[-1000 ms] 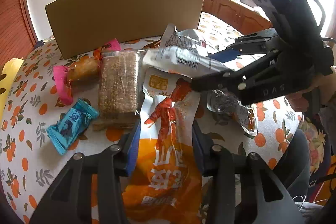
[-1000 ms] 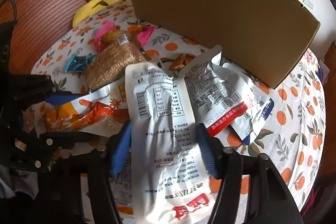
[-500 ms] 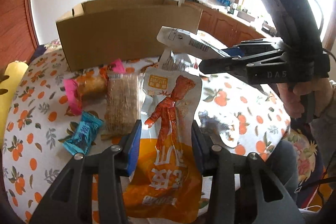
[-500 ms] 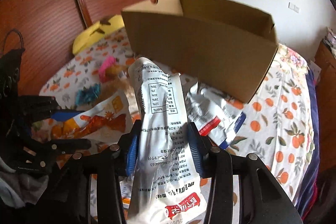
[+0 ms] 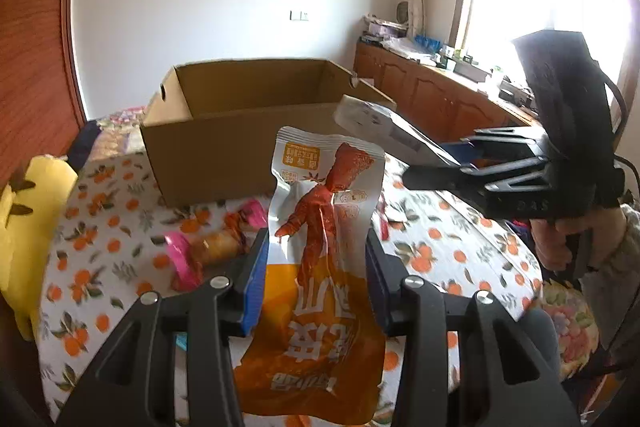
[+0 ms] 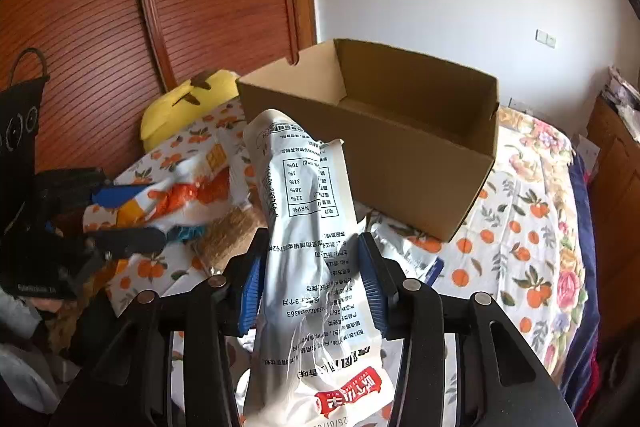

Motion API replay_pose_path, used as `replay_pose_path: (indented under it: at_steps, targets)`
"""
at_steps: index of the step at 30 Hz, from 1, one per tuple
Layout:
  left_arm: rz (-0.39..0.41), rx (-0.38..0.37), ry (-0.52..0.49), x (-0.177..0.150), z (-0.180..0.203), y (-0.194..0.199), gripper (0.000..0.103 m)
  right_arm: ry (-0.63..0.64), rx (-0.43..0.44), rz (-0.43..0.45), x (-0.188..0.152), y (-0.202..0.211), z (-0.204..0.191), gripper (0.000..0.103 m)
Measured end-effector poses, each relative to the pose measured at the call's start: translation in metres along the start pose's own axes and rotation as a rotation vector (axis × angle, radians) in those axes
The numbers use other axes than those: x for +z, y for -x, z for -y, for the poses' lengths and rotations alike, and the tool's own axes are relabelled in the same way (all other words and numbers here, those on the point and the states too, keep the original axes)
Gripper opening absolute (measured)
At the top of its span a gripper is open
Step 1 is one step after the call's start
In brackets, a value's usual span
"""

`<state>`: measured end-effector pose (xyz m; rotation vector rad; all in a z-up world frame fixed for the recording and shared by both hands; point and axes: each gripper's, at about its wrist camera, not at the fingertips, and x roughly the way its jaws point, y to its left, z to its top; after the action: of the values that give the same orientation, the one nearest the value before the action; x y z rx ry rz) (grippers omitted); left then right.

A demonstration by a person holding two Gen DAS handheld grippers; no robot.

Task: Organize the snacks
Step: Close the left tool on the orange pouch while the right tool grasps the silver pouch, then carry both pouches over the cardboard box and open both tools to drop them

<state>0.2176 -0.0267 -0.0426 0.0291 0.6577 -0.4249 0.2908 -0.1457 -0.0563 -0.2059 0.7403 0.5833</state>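
My left claw (image 5: 316,277) is clenched on a glossy orange-and-white foil snack pouch (image 5: 320,267) printed with a red chicken-foot picture and large white characters; its white top edge stands up, raised clear of the surface (image 5: 100,267), in front of the open brown cardboard box (image 5: 224,147). My right claw (image 6: 312,281) grips a crinkled silver-white snack packet (image 6: 308,255) with a black-printed nutrition table, a barcode number and a red label near its lower end; it points up and leans toward the box's near wall, lifted off the cloth. The box sits at the far side of the orange-patterned tablecloth, its inside bare as far as I see. Left on the cloth near me lie a pink-ended wrapped pastry (image 5: 208,249), just left of my left claw, and a brown grain bar (image 6: 224,231). A yellow plush cushion (image 6: 184,103) rests at the far left.
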Motion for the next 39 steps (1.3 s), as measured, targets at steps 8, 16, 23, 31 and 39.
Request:
replay_pose_path:
  at_steps: [8,16,23,31,39]
  targets:
    - [0.054,0.031,-0.026,0.039,-0.024,-0.007,0.043,0.003,-0.026,0.056,0.030,0.007,0.012,0.045]
    - [0.098,0.070,-0.038,0.082,-0.052,-0.025,0.044,0.028,-0.038,0.102,0.074,-0.010,0.027,0.045]
    - [0.111,0.093,-0.048,0.114,-0.075,-0.051,0.044,0.049,-0.027,0.129,0.114,-0.039,0.046,0.045]
    - [0.099,0.098,-0.039,0.138,-0.095,-0.092,0.044,0.054,-0.033,0.130,0.134,-0.078,0.068,0.045]
    - [0.058,0.090,-0.009,0.142,-0.106,-0.131,0.045,0.025,-0.061,0.105,0.130,-0.109,0.085,0.045]
